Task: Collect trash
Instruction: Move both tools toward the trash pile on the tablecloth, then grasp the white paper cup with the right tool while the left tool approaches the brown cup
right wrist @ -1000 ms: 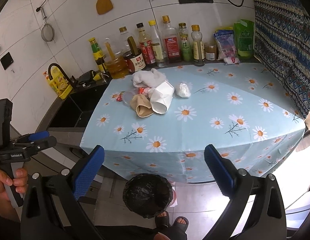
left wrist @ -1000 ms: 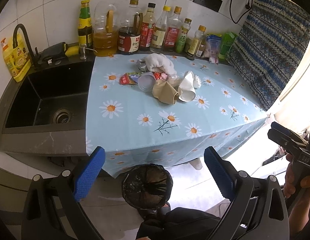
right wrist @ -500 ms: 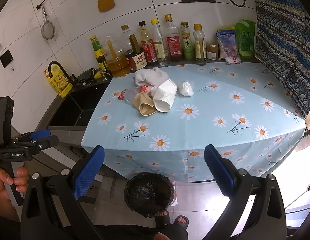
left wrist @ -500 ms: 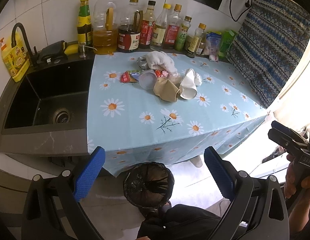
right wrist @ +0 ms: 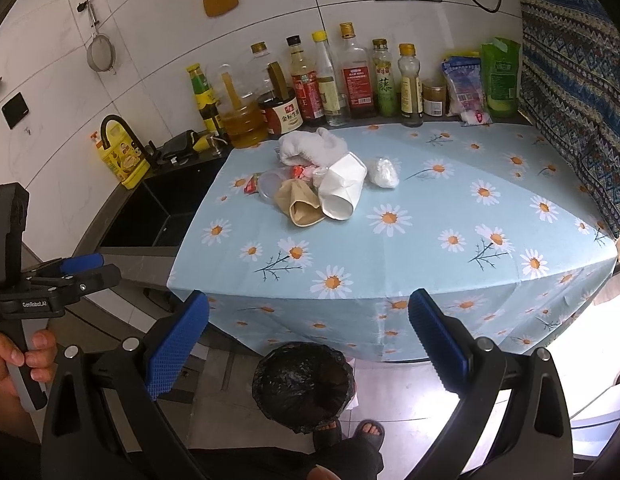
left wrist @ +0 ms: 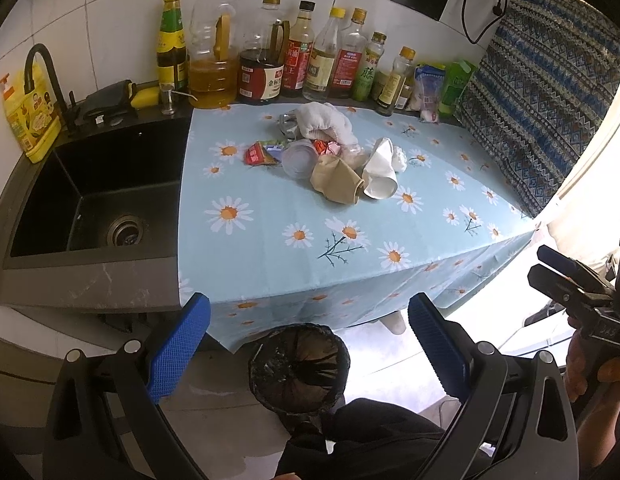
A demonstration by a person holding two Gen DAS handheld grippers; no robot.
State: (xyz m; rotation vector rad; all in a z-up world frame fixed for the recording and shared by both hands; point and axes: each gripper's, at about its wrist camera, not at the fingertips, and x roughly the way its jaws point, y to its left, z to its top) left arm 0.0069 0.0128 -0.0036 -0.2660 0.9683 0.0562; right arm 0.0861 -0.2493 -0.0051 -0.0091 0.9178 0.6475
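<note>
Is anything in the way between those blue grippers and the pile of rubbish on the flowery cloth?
Nothing visible. Both the left gripper and right gripper are open, back from the counter edge, with only bare tablecloth before the trash pile. The bin stands below on the floor.

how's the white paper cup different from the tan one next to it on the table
The white paper cup is white and looks the larger; the tan paper cup is brown-beige and looks smaller. The white one is dented but keeps a rounded mouth, while the tan one is squashed flatter. The white cup lies on the side towards the crumpled wad, the tan one on the sink side. Both lie on their sides, touching, mouths towards the table's front edge.
</note>
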